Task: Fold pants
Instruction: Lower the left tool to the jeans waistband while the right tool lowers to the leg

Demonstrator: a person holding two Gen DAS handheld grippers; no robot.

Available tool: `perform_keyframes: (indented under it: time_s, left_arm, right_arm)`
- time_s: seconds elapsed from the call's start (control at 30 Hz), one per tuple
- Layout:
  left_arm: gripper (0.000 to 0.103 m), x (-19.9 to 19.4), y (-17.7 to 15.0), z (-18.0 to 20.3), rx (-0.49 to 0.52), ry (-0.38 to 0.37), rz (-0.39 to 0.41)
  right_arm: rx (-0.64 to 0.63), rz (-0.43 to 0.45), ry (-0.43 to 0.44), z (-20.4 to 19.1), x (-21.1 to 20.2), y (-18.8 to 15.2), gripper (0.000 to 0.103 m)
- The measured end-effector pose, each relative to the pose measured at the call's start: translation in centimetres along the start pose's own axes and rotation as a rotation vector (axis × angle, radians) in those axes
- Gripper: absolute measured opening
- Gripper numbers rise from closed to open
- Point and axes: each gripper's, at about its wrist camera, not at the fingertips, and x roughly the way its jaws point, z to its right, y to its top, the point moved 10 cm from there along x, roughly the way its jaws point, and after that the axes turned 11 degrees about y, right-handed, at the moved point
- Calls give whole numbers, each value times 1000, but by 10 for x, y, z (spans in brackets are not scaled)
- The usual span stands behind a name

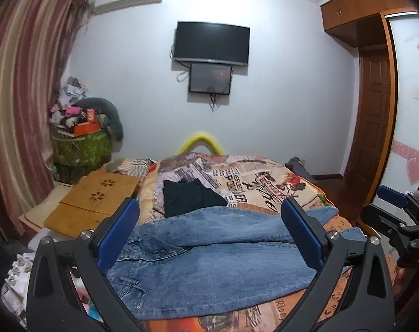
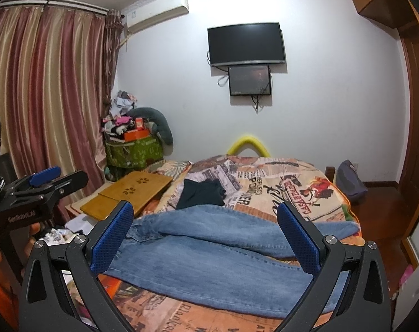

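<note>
Jeans [image 1: 209,249] before folded black garment [image 1: 190,196]

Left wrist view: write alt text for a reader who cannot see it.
Blue denim jeans lie spread across a bed with a newspaper-print cover, framed by the open left gripper hovering above. A folded black garment lies beyond; the right gripper shows at the right edge.

Bedroom with pale white wall [image 1: 292,83] and striped pink-and-gold curtains [image 2: 43,83].
A black flat wall-mounted television [image 1: 212,43] hangs above the bed's newsprint-patterned orange quilt [image 2: 278,191]; brown wooden wardrobe [image 1: 356,19] stands right.
</note>
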Motion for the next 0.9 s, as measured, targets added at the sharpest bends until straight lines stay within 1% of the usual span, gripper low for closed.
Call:
perform_keyframes:
  time_s: [0.07,0.13,0.23,0.33,0.43,0.5,0.57,0.6,0.7,0.77,0.83,0.9]
  left_arm:
    - [103,22,-2,-5,2,23,-24]
    - [103,45,-6,-8,24,43,-45]
    - [103,82,-16,-15,58,63,-101]
    - [103,124,-28,-24,63,63,-178]
    - [103,163,-41,-34,78,80,-252]
    - [103,192,-50,-45,75,93,-306]
    - [103,219,-60,-54,68,81,-363]
    - [103,236,-67,-59,70,81,-405]
    - [103,277,-88,-75,73,94,-496]
    - [103,304,-104,-88,50,101,-559]
    - [103,330,-122,-103,21,117,-627]
    - [103,356,-140,-120,11,156,-685]
  right_arm:
    - [8,-21,-9,9,10,-2,103]
    - [14,-34,-12,19,21,-4,103]
    - [14,-60,-19,33,40,-9,103]
    - [5,-87,-32,50,64,-14,103]
    - [1,-128,-49,73,94,-20,103]
    - [2,-158,-40,86,113,-25,103]
    - [4,-203,-39,101,135,-32,103]
    - [3,-226,-39,108,144,-37,103]
    - [5,-311,-37,131,175,-52,103]
    - [9,-364,-32,146,195,-62,103]
    - [6,-418,-21,159,214,-72,102]
    - [3,-478,-5,170,230,-82,102]
